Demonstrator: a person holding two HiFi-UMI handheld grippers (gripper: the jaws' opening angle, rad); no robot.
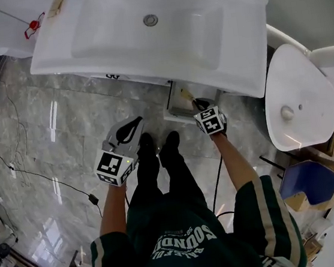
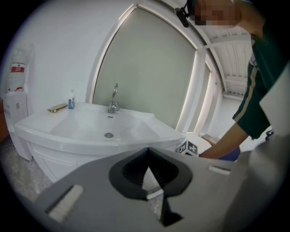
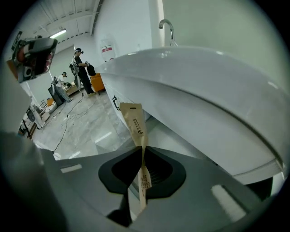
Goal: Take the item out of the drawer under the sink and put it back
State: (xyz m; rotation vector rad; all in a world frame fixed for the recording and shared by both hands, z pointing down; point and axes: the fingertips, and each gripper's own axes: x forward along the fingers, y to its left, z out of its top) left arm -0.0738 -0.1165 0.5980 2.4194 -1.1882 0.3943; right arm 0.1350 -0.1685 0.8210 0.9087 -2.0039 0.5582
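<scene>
A slim tan packet (image 3: 135,121) stands up between the pads of my right gripper (image 3: 141,148), which is shut on it just under the white sink (image 3: 204,86). In the head view this right gripper (image 1: 199,104) hovers over the open white drawer (image 1: 182,101) below the sink (image 1: 141,24), and the packet shows only as a small tan sliver (image 1: 192,98). My left gripper (image 1: 133,124) hangs to the left of the drawer, above the floor by the person's feet. Its jaws (image 2: 147,152) are shut with nothing between them, facing the sink (image 2: 86,129).
A white toilet (image 1: 299,104) stands close on the right, with a blue seat and boxes (image 1: 311,183) behind it. Cables (image 1: 36,175) run over the marble floor at left. A water dispenser (image 2: 16,97) stands left of the sink. People (image 3: 82,68) are far off in the room.
</scene>
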